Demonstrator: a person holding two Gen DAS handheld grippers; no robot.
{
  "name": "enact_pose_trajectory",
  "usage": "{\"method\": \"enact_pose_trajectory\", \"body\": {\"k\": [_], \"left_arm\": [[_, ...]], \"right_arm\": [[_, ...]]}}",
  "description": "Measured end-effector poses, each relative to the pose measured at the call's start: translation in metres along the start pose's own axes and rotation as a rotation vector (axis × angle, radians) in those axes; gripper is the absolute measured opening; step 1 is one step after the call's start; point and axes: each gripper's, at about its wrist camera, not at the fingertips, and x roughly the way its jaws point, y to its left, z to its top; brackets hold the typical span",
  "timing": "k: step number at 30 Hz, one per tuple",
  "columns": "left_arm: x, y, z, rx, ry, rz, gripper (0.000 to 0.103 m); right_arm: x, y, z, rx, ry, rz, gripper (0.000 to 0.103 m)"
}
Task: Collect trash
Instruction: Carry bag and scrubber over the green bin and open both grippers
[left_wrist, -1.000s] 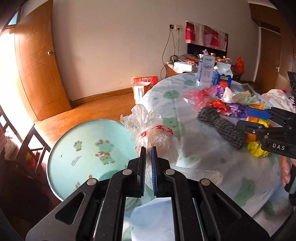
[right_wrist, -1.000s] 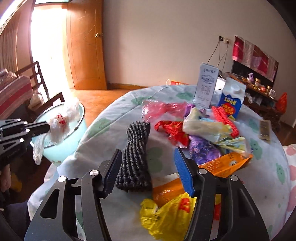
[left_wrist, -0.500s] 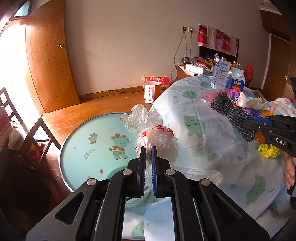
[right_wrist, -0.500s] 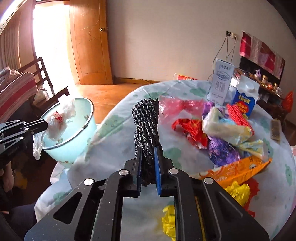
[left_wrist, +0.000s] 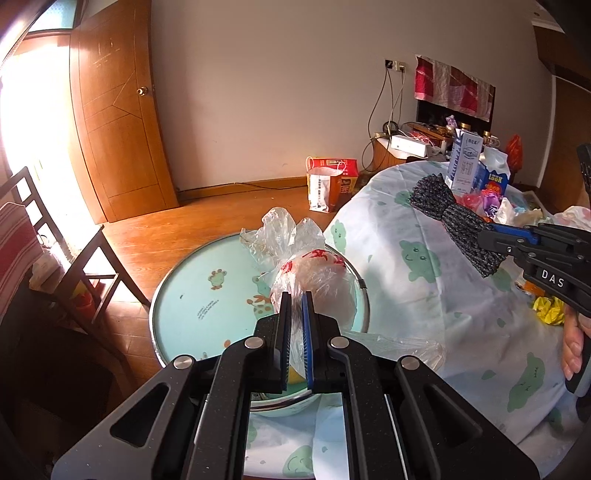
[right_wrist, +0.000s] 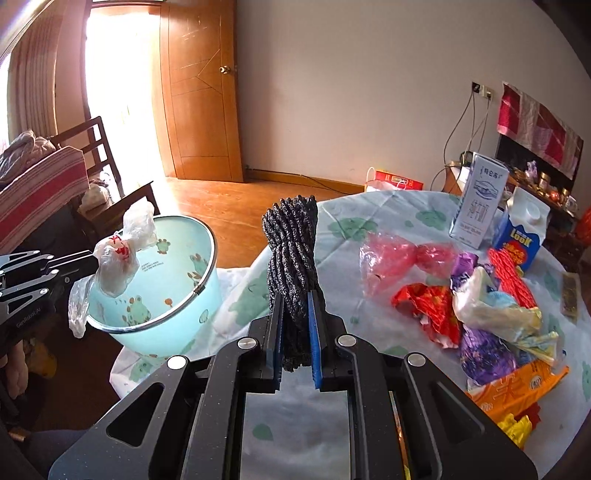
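Observation:
My left gripper (left_wrist: 295, 306) is shut on a clear plastic bag (left_wrist: 314, 273) with red print, held above a light blue basin (left_wrist: 207, 291) with cartoon animals. From the right wrist view the same bag (right_wrist: 114, 258) hangs over the basin (right_wrist: 162, 295), which sits at the table's left edge. My right gripper (right_wrist: 295, 302) is shut on a dark speckled rope bundle (right_wrist: 291, 240), lifted off the tablecloth (right_wrist: 369, 332). That bundle (left_wrist: 454, 218) shows at the right of the left wrist view, clamped by the right gripper (left_wrist: 487, 236).
Wrappers lie on the table: a red bag (right_wrist: 388, 258), a purple wrapper (right_wrist: 484, 350), an orange packet (right_wrist: 517, 384), a yellow bag (right_wrist: 517, 432). Two cartons (right_wrist: 480, 195) stand at the back. A chair (right_wrist: 92, 166) and a paper bag (left_wrist: 328, 184) are on the floor.
My right gripper closed on the rope bundle, lifted it off the cloth and carried it left toward the basin. The left gripper, still holding the bag, shifted over the basin.

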Motion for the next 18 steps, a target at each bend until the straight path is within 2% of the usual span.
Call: {"method": "enact_pose_trajectory", "body": {"k": [18], "left_arm": [[0.001, 0.035, 0.001, -0.047, 0.008, 0.072, 0.005]], "right_arm": [[0.036, 0.025, 0.020, -0.045, -0.012, 0.044, 0.013]]}}
